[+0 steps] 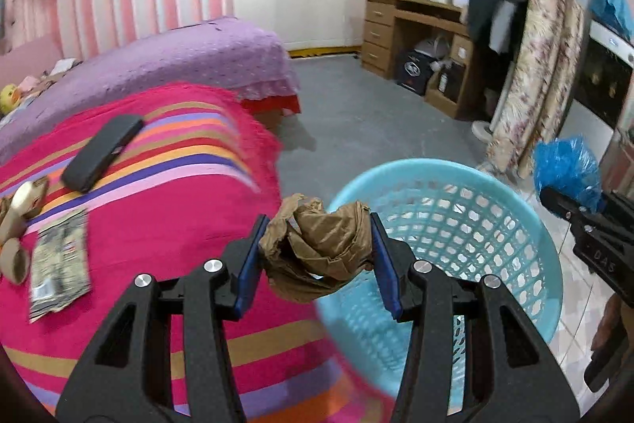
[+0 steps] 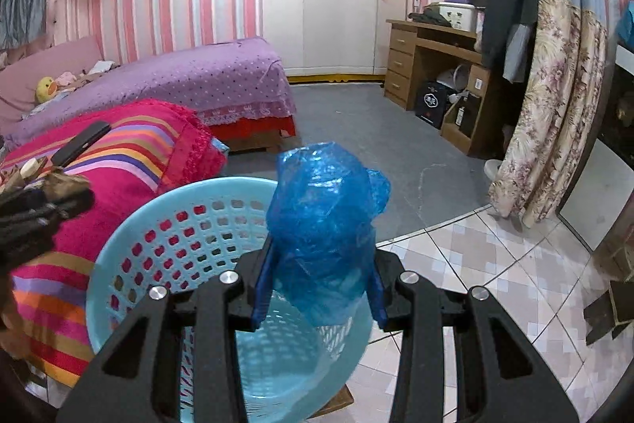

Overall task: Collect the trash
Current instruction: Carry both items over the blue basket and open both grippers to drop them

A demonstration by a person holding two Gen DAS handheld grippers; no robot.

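My left gripper (image 1: 317, 248) is shut on a crumpled brown paper wad (image 1: 321, 248) and holds it over the near left rim of the light blue plastic basket (image 1: 515, 221). My right gripper (image 2: 321, 264) is shut on a crumpled blue plastic bag (image 2: 325, 217) and holds it above the basket's (image 2: 158, 221) right side. In the left wrist view the right gripper (image 1: 570, 209) with the blue bag (image 1: 564, 171) shows at the right edge. A silver snack wrapper (image 1: 59, 264) and cardboard tubes (image 1: 23, 221) lie on the striped pink blanket (image 1: 166, 209).
A black case (image 1: 103, 151) lies on the blanket. A purple bed (image 2: 190, 78) stands behind it. A wooden desk (image 2: 432, 66) and a floral curtain (image 2: 554, 106) are at the right. The floor is grey, with tiles near the basket (image 2: 495, 264).
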